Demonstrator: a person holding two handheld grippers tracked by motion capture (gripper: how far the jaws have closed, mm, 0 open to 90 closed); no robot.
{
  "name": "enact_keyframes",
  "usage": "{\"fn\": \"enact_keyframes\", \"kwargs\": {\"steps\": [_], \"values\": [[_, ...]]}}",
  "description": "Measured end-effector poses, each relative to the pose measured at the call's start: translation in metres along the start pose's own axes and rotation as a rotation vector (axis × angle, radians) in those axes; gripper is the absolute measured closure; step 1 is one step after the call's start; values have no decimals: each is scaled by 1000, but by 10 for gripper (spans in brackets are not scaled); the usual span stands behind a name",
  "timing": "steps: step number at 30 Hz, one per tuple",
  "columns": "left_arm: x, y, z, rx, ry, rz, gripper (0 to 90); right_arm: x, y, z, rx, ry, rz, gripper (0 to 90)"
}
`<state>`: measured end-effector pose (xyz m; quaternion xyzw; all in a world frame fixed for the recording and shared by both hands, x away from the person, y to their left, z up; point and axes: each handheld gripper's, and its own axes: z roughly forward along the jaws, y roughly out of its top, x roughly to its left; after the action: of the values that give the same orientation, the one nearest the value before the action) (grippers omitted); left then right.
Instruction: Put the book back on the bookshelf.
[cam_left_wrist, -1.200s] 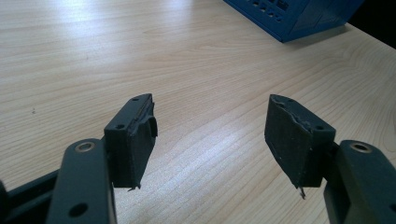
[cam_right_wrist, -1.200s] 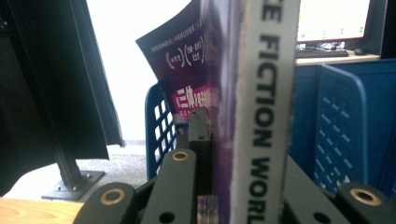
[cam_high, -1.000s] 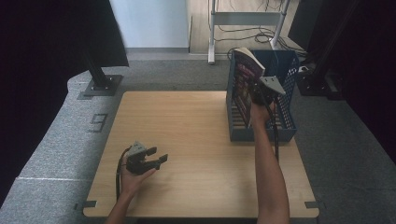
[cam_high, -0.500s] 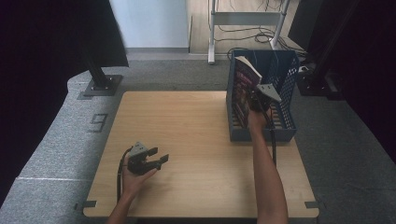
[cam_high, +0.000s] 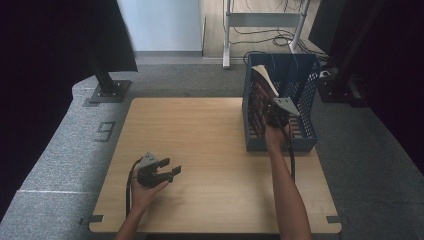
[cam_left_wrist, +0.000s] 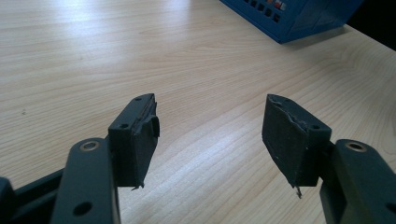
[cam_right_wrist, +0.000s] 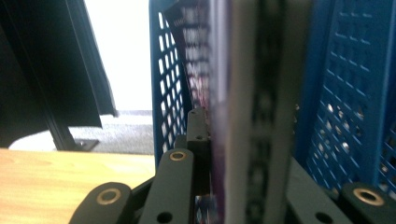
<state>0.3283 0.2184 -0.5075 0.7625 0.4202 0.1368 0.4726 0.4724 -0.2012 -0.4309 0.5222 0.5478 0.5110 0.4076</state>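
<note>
Near edge: left gripper (cam_high: 172, 171) rests idle on the pale wooden table (cam_high: 200, 140), jaws apart, nothing between them.

Farther: right gripper (cam_high: 273, 111) reaches into the blue perforated plastic crate (cam_high: 305, 90), clamped on one dark-covered book (cam_high: 262, 82) held upright, probably for slotting in. Other books there too blurred to count.

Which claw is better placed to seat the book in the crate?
Right. The right claw is shut on the book inside the crate; the left claw rests open on the table, far off.
</note>
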Motion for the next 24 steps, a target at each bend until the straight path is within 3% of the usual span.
{"fn": "enact_keyframes", "kwargs": {"steps": [11,18,24], "values": [[-2,1,1,-2,-4,4,359,-6,2,-8,52,-3,0,808],[-2,1,0,-3,-3,2,360,-6,2,-5,28,-2,1,818],[1,0,0,-7,4,-1,365,-9,2,4,-11,-17,65,819]]}}
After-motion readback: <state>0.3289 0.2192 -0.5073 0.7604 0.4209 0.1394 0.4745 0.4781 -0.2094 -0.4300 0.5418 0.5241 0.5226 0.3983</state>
